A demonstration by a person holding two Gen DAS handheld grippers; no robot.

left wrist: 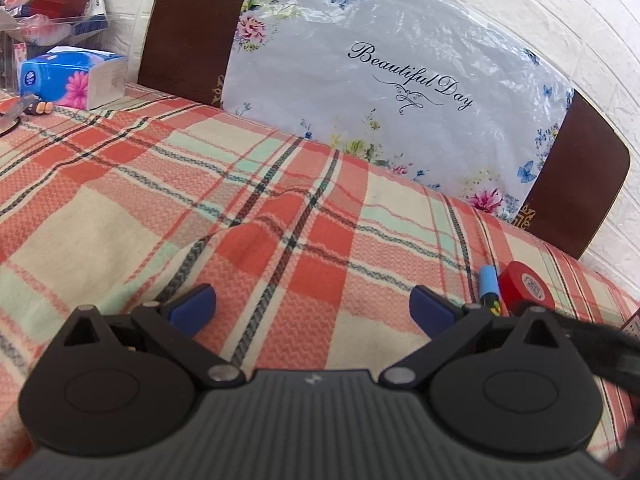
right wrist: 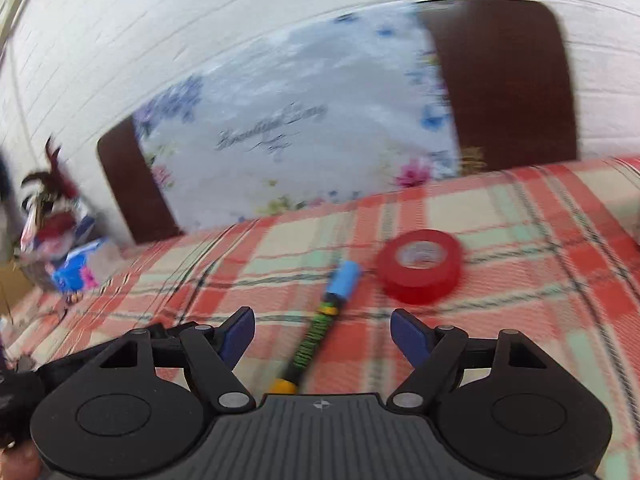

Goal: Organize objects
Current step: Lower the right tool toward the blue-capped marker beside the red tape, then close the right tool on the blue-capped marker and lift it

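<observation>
A marker pen [right wrist: 320, 322] with a blue cap, black-and-green barrel and yellow end lies on the plaid cloth, running between the open blue pads of my right gripper [right wrist: 322, 338]. A red tape roll [right wrist: 420, 266] lies flat just right of the pen's cap. In the left wrist view the pen [left wrist: 488, 286] and the red tape roll [left wrist: 526, 284] lie at the right, beside the right finger. My left gripper [left wrist: 312, 306] is open and empty over bare cloth.
The plaid cloth [left wrist: 200, 184] covers the table. A dark chair back with a flowered plastic cover [left wrist: 380, 80] stands behind it against a white brick wall. A blue tissue pack [left wrist: 72, 78] and a clear bin of clutter [left wrist: 52, 4] sit at the far left.
</observation>
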